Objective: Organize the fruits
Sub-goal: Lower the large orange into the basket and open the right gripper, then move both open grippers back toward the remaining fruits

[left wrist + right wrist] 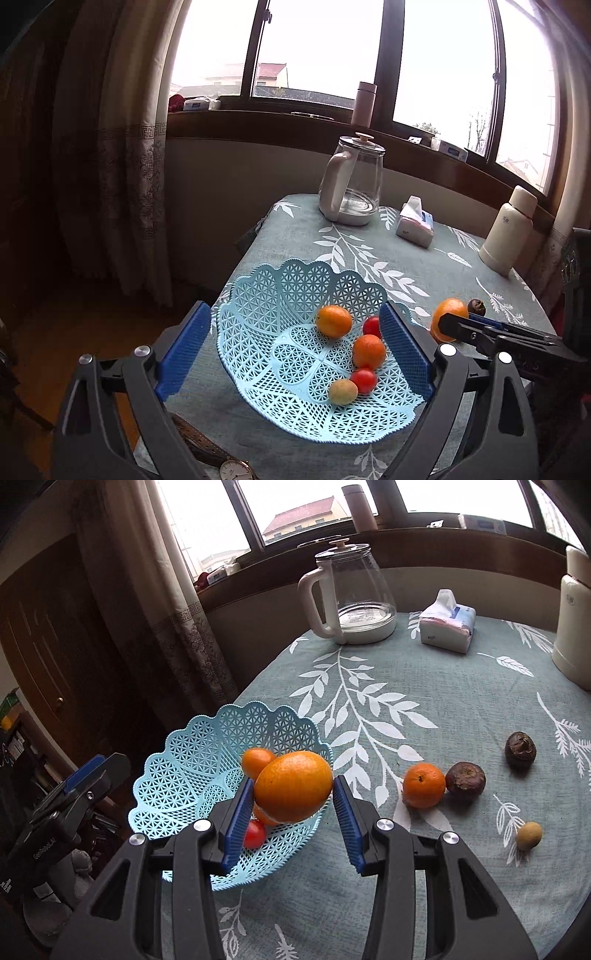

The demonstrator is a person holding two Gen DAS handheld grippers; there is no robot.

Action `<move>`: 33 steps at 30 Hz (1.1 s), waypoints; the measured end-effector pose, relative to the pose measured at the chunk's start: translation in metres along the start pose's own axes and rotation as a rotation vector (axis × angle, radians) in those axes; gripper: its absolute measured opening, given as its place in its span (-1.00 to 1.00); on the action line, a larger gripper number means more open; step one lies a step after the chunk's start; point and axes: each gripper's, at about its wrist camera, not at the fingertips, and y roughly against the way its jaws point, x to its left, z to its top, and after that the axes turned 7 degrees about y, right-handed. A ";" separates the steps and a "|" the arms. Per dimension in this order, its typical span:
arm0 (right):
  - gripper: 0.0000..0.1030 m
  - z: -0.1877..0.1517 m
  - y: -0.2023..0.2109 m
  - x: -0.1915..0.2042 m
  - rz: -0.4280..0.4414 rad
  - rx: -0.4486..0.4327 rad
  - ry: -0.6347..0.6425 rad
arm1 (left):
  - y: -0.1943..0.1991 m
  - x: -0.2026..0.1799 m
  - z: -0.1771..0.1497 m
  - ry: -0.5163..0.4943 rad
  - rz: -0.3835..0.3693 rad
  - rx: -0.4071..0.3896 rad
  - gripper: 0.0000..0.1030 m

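My right gripper (293, 801) grips a large orange (293, 785) just over the near right rim of the blue basket (184, 753). My left gripper (295, 350) hangs spread wide and empty around that basket. I count five fruits inside. To the right on the tablecloth (461, 701) a small orange (424, 785), two dark fruits (465, 779) and a yellowish one (529, 835) remain; I judge I'm roughly halfway.

Leaf-print table (461, 709): basket (192, 753), kettle (354, 598), perhaps tissues (447, 626)
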 end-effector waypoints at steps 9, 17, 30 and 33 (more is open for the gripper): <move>0.00 -0.004 -0.003 0.000 -0.007 -0.001 -0.009 | -0.001 0.004 0.000 0.011 0.006 0.003 0.82; 0.02 -0.005 0.007 -0.011 -0.026 -0.035 -0.044 | -0.003 0.002 -0.002 0.003 0.006 0.008 0.83; 0.04 -0.015 0.012 -0.038 -0.067 -0.047 -0.125 | -0.008 -0.001 -0.005 0.003 0.010 0.024 0.84; 0.05 -0.017 0.014 -0.044 -0.072 -0.049 -0.141 | -0.009 -0.002 -0.005 -0.001 0.007 0.024 0.93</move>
